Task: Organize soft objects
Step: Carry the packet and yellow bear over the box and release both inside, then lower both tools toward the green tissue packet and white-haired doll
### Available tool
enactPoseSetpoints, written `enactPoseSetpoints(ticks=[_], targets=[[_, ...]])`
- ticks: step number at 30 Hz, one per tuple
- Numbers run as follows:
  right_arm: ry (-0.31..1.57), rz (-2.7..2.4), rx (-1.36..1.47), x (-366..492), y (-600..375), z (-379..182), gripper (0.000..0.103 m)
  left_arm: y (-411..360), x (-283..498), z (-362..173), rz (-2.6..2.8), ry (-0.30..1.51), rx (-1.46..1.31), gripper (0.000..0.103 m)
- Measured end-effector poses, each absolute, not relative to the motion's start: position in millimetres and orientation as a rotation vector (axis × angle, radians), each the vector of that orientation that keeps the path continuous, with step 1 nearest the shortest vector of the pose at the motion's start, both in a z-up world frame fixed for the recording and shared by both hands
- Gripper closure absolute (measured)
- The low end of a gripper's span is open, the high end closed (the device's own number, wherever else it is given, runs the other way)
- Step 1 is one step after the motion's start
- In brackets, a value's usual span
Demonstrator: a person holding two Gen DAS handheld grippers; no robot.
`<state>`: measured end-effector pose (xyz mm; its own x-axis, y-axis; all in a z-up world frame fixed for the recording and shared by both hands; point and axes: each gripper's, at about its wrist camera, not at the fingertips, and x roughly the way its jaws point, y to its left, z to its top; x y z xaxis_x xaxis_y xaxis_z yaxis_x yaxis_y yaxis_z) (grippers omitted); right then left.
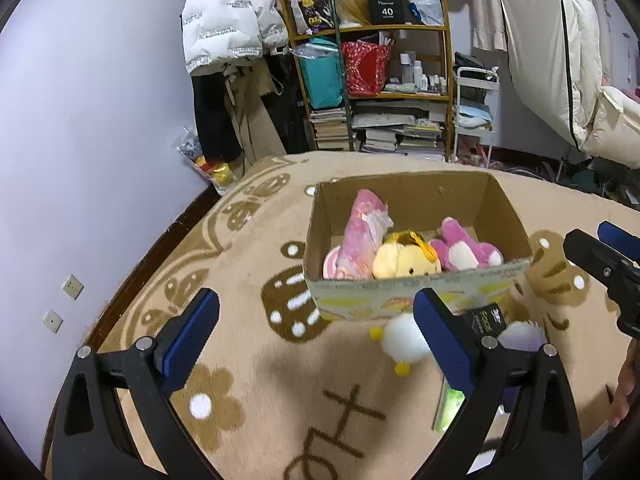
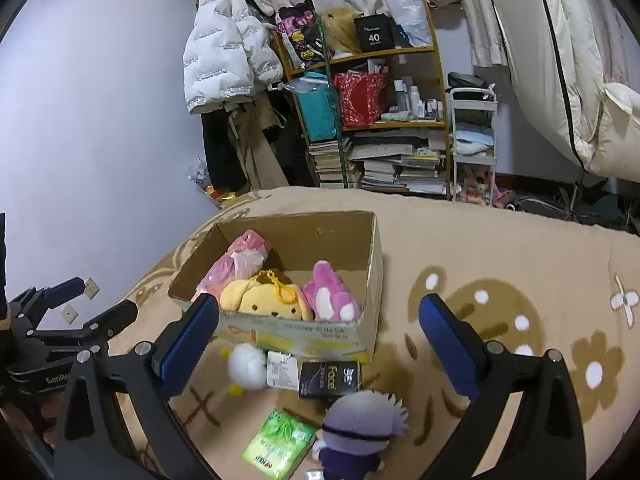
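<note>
Both the left gripper [image 1: 316, 332] and the right gripper [image 2: 319, 334] are standing wide apart, gripping nothing; the cardboard box [image 2: 372, 280] is sitting at twelve o'clock, holding plush toys [image 2: 266, 300].

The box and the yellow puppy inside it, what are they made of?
The box looks like brown cardboard, matte inside, with printed colours on its front. The yellow puppy seems to be fuzzy plush fabric, probably stuffed, with a shiny yellow clip that looks plastic.
</note>
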<state>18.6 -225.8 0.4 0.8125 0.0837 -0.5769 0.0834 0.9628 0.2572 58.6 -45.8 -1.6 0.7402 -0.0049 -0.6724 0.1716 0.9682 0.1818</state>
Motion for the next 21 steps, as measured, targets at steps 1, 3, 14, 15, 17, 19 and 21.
enactPoseSetpoints(ticks=[1, 3, 14, 15, 17, 19, 21], targets=[[0.630, -0.002, 0.286, 17.1, -226.2, -0.1, 0.000, -46.0, 55.6, -1.9, -0.097, 0.739, 0.243, 0.006], [0.641, -0.003, 0.297, 13.3, -226.1, -2.5, 0.000, -45.8, 51.6, -2.5, -0.099, 0.749, 0.246, 0.006], [0.716, -0.018, 0.331, 2.5, -229.9, -14.3, 0.000, -59.0, 44.4, -20.8, -0.134, 0.834, 0.256, 0.006], [0.723, -0.019, 0.333, 3.0, -230.3, -15.9, 0.000, -60.7, 44.3, -24.0, -0.138, 0.842, 0.259, 0.006], [0.746, -0.021, 0.343, 4.0, -231.3, -21.4, 0.000, -63.1, 45.2, -29.7, -0.141, 0.858, 0.267, 0.006], [0.768, -0.018, 0.356, 5.3, -232.4, -27.1, 0.000, -66.6, 45.6, -37.2, -0.152, 0.876, 0.277, 0.006], [0.794, -0.021, 0.363, 7.5, -232.7, -33.5, 0.000, -69.2, 46.5, -42.1, -0.165, 0.892, 0.281, 0.006]])
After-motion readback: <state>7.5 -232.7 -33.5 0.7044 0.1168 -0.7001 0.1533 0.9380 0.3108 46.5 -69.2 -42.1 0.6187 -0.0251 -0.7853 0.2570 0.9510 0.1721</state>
